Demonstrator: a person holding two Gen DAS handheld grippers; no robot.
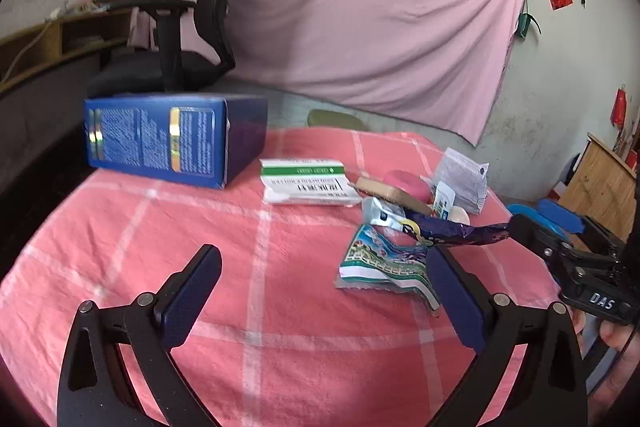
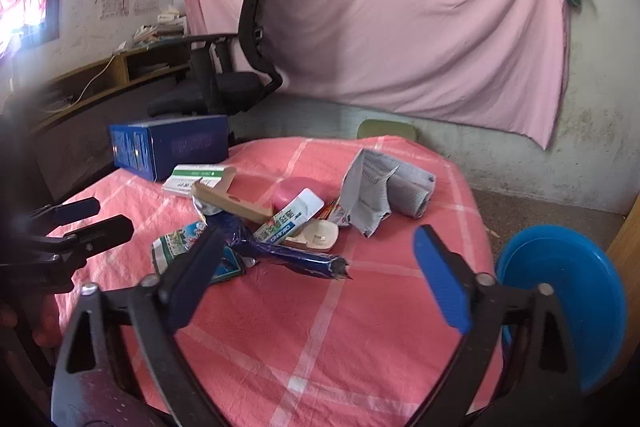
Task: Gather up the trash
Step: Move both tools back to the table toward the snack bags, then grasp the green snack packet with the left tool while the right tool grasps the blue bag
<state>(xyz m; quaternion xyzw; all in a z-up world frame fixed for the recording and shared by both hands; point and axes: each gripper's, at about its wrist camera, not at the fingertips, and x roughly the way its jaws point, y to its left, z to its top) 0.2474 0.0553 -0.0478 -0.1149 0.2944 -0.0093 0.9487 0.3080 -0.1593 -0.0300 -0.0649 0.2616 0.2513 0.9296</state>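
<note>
A pink checked cloth is covering the desk (image 2: 320, 327), litter (image 2: 280, 223) lying mid-desk; a pink sheet (image 2: 400, 7) is draping the wall. Both hand-held grippers, left (image 1: 324, 287) and right (image 2: 316, 275), are gaping wide, empty.

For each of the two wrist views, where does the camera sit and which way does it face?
Left wrist: sits behind the open left gripper, facing across the pink checked tablecloth; the right gripper shows at right.
Right wrist: behind the open right gripper, facing the trash pile; the left gripper shows at left, a blue bin at right.
Shared: blue box, purple wrapper, office chair.
</note>
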